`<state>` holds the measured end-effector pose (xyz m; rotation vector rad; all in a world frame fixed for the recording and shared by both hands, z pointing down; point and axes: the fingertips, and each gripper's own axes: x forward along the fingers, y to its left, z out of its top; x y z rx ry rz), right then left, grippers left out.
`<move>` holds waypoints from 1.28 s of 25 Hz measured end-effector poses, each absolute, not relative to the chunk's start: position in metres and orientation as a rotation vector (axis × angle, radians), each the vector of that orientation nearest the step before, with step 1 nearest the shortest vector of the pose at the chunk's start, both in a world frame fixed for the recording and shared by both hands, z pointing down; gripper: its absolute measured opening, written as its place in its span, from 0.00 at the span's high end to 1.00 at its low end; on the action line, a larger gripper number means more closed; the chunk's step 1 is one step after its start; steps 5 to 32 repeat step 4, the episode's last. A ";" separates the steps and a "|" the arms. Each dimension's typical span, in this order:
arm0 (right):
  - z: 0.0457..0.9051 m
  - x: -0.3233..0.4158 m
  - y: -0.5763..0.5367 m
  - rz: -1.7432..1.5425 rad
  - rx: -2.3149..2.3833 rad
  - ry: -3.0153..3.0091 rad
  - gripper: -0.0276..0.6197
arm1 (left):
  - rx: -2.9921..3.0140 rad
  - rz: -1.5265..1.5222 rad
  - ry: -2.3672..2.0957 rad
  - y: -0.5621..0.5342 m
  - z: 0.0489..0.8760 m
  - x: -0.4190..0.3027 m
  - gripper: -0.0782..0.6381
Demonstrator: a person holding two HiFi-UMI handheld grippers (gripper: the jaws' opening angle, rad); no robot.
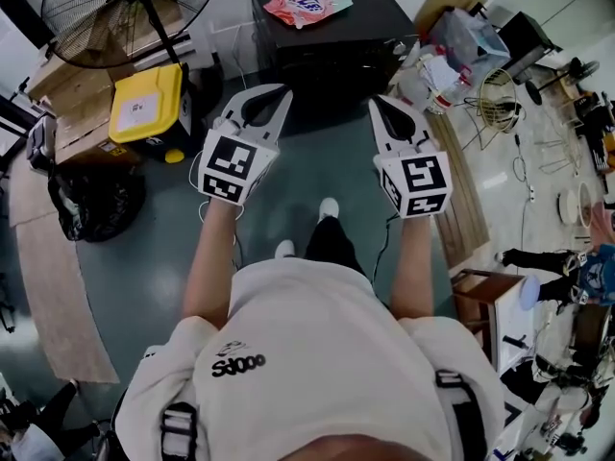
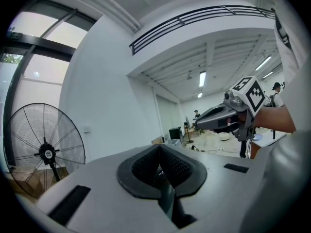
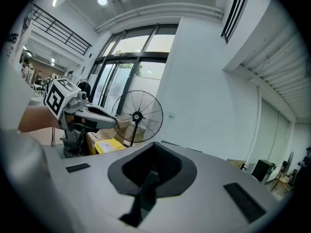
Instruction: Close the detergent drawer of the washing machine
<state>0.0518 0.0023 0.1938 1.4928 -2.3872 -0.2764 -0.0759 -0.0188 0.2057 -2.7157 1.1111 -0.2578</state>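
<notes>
Washing machine (image 1: 327, 51) (dark, with a pink packet (image 1: 307, 3) on top) stands on the floor (image 1: 125, 257) just ahead of the left tool (image 1: 261, 94) and right tool (image 1: 386, 106), both closed and empty; its detergent drawer cannot be made out.

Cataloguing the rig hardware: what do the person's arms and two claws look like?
The left claw and right claw are pale grey shells with black ribbed pads, each bearing a black-and-white marker cube. The person wears a white short-sleeved T-shirt.
</notes>
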 end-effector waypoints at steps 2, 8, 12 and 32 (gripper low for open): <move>0.194 0.053 0.001 -0.275 1.494 -2.387 0.95 | -2.716 -0.255 1.107 -0.020 0.207 -0.075 0.87; 0.195 0.054 0.000 -0.273 1.495 -2.388 0.95 | -2.715 -0.252 1.100 -0.021 0.206 -0.073 0.87; 0.195 0.054 0.000 -0.273 1.495 -2.388 0.95 | -2.715 -0.252 1.100 -0.021 0.206 -0.073 0.87; 0.195 0.054 0.000 -0.273 1.495 -2.388 0.95 | -2.715 -0.252 1.100 -0.021 0.206 -0.073 0.87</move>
